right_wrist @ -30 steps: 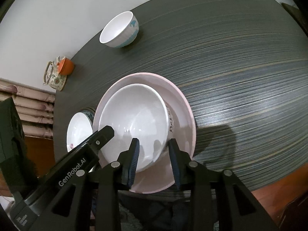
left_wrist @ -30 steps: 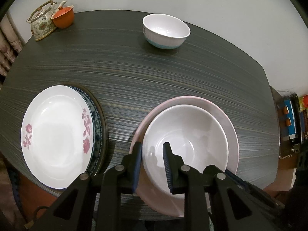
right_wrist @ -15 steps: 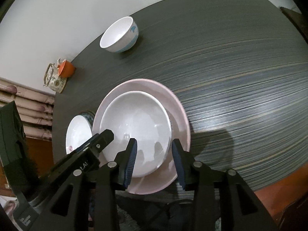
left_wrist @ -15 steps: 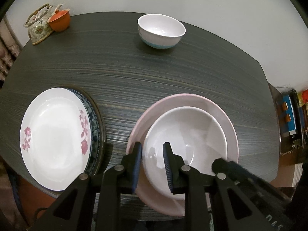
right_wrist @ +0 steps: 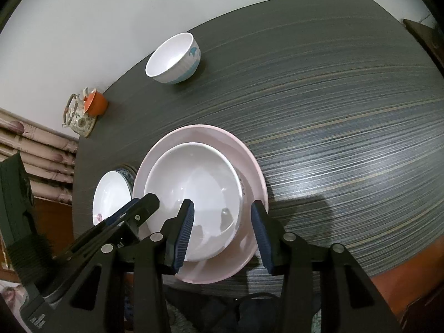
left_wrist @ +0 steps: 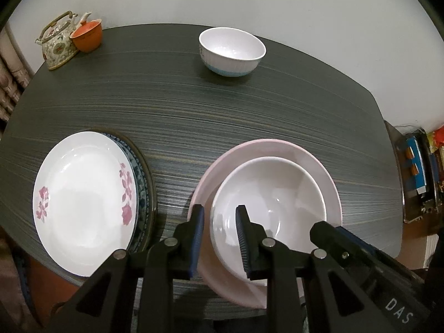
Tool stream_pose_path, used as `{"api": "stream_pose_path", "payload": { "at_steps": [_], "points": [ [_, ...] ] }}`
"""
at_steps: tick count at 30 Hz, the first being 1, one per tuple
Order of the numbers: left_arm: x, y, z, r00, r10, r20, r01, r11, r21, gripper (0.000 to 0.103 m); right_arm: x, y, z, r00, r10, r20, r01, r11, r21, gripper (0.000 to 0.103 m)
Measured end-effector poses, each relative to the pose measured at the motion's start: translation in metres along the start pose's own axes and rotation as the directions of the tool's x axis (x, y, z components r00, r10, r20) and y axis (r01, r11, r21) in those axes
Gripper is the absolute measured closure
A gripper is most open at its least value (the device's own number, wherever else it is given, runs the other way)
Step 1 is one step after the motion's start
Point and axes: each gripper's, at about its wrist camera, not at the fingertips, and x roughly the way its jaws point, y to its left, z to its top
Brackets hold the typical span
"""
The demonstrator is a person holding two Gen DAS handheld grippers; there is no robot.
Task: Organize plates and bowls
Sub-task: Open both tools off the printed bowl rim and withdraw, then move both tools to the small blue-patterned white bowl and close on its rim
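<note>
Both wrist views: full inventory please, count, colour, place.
table: 1, dark striped grain, under everything
pink plate: 1, pale pink, near edge
large bowl: 1, white, sitting in the pink plate
small bowl: 1, white with light blue base, far side by the wall
floral plate: 1, white with pink flowers, near left, stacked on another plate
patterned plate: 1, dark blue rim, under the floral plate
teapot: 1, floral with metal handle, far left corner
cup: 1, orange, against the teapot
left tool: 1, black, straddling the large bowl's near rim; grip cannot be told
right tool: 1, black, jaws opening, bowl rim between them, pads clear of it
</note>
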Motion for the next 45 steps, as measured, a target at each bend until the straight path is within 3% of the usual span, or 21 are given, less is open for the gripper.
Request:
{"api": "stream_pose_path", "payload": {
  "at_steps": [14,26,35,40,45],
  "points": [
    [-0.025,-0.002,0.000,0.993,0.020,0.120,-0.030,0.996,0.080,0.079,-0.011,0.010,0.011,0.997,-0.033,0.066,0.041,0.990,-0.132,0.061],
    [-0.015,0.016,0.018,0.986,0.114,0.124,-0.123,0.990,0.072,0.079,-0.021,-0.009,0.050,0.988,-0.077,0.132,0.100,0.980,-0.173,0.059],
    [0.006,0.038,0.048,0.984,0.154,0.091,-0.159,0.986,0.044,0.078,-0.006,-0.024,0.081,0.990,-0.068,0.125,0.086,0.985,-0.147,0.059],
    [0.017,0.047,0.070,0.980,0.177,0.090,-0.181,0.983,0.041,0.078,0.007,-0.020,0.101,0.989,-0.062,0.132,0.087,0.977,-0.193,0.059],
    [0.029,0.057,0.104,0.981,0.175,0.088,-0.177,0.984,0.016,0.078,0.023,-0.021,0.129,0.995,-0.017,0.103,0.037,0.981,-0.191,0.059]
  ]
}}
